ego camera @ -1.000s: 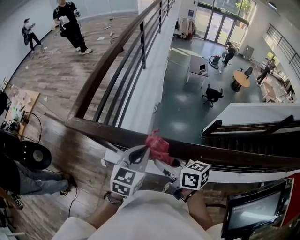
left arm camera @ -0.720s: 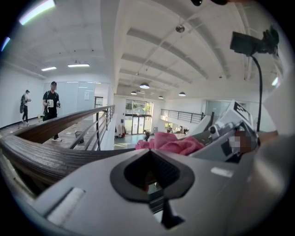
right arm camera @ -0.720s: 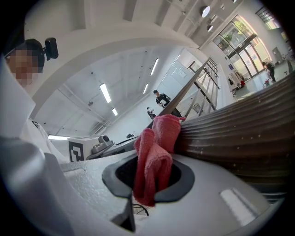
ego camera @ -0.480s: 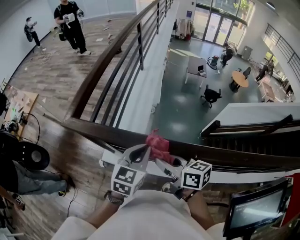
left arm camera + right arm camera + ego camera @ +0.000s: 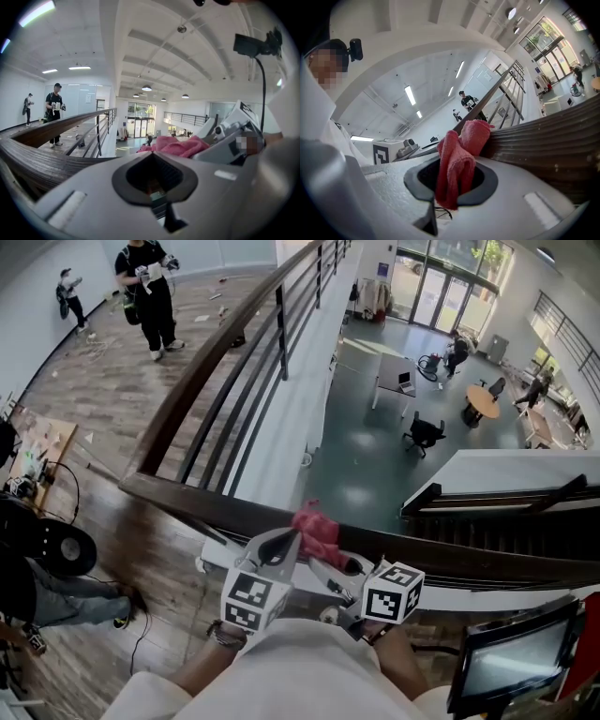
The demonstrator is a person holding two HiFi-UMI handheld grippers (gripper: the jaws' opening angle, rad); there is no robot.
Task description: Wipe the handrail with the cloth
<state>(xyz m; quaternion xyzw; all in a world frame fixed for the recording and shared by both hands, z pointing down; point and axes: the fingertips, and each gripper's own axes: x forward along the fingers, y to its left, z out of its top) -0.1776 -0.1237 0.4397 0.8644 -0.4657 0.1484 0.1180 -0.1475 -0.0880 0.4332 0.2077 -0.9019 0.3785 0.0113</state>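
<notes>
While the right tool [image 5: 455, 183] pinches the cloth [image 5: 459, 154] on the handrail [image 5: 543, 140], the left tool [image 5: 154, 177] is pressed together, apparently empty. Wiping step: next, slide the cloth along the handrail.

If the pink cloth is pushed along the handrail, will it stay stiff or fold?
Probably floppy: the cloth bunches in soft folds in the right gripper, which is shut on it. Its fuzzy weave likely drags on the wooden handrail rather than sliding freely.
</notes>
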